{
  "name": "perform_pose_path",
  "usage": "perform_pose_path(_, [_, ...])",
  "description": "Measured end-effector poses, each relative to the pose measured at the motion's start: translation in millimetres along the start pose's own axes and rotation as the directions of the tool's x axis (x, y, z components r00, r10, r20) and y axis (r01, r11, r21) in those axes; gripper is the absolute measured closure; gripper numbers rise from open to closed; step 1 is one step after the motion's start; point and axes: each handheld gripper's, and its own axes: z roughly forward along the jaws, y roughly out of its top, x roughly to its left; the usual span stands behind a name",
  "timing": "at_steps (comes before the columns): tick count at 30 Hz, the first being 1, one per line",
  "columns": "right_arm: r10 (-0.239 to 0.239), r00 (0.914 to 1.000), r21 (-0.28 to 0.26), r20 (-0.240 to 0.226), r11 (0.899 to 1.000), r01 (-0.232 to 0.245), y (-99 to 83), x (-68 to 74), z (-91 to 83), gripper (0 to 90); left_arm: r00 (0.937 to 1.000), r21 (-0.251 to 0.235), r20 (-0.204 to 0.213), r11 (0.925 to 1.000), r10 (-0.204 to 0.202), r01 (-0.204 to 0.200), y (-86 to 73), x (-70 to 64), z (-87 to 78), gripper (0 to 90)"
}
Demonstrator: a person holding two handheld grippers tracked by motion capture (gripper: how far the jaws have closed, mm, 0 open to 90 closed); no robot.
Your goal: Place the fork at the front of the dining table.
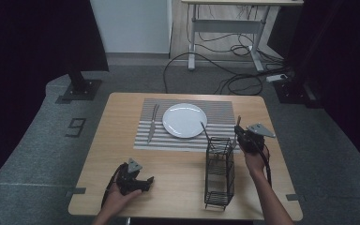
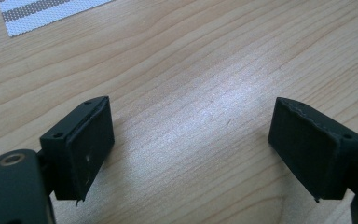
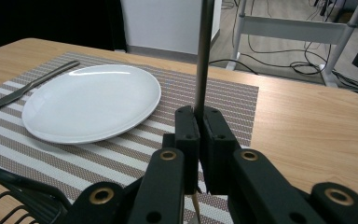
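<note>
A white plate lies on a striped placemat at the middle of the wooden table, with a knife to its left. A tall black wire caddy stands in front of the mat, and a thin utensil leans out of its top. My right gripper, just right of the caddy's top, is shut on the slim metal handle of an upright utensil whose lower end is hidden. My left gripper rests open on bare wood at the front left, nothing between its pads.
Behind the table are a grey carpet, a desk frame and loose cables. Dark curtains close off both sides. A corner of the placemat lies beyond the left gripper's jaws. The caddy's wire rim sits low and left of the right gripper.
</note>
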Motion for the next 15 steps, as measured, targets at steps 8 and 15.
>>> perform_pose_path(8, [-0.007,1.0,0.061,-0.001,0.998,0.007,-5.3,-0.8,6.5,85.0,1.0,0.0,0.0,1.0,0.0,0.0,0.0,0.0,0.0,14.0])
perform_pose_path(15, [-0.018,0.9998,0.13,0.008,0.991,0.017,-18.6,0.2,17.6,85.2,1.0,0.0,0.0,1.0,0.001,-0.001,-0.1,0.0,0.0,14.0])
